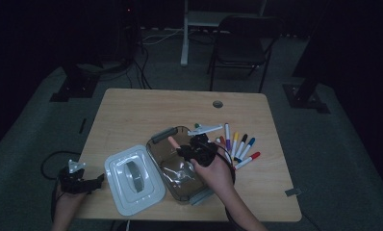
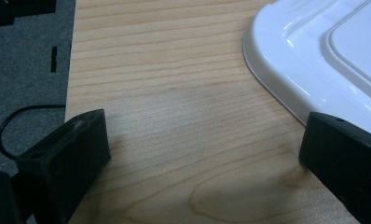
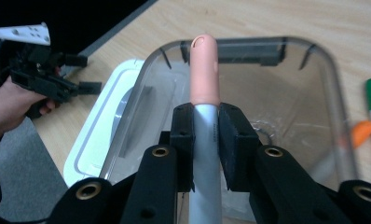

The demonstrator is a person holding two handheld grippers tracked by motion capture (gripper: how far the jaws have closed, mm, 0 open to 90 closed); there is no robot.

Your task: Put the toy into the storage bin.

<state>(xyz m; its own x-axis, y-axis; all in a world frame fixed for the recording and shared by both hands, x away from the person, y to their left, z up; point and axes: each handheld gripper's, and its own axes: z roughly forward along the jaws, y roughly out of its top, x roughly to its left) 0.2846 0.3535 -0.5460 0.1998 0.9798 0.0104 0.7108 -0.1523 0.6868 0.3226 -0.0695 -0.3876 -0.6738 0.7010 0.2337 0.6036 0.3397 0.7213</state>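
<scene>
Wooden table (image 1: 132,110) is standing on grey carpet; far half bare. Right gripper (image 3: 206,123) is clamping pink-capped marker (image 3: 205,65) over clear box (image 1: 166,159); left gripper (image 1: 95,182) is hanging agape at the near-left edge.

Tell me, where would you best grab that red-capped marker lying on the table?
Probably at the middle of its white barrel, coming straight down from above. The red-capped marker lies flat at the fan's outer edge, with bare table on its far side, so one jaw fits there; the blue-capped marker crowds the other side.

Right claw (image 3: 206,140): black jaws, brass-ringed screw holes; left claw (image 1: 91,184): black, grey plate
</scene>
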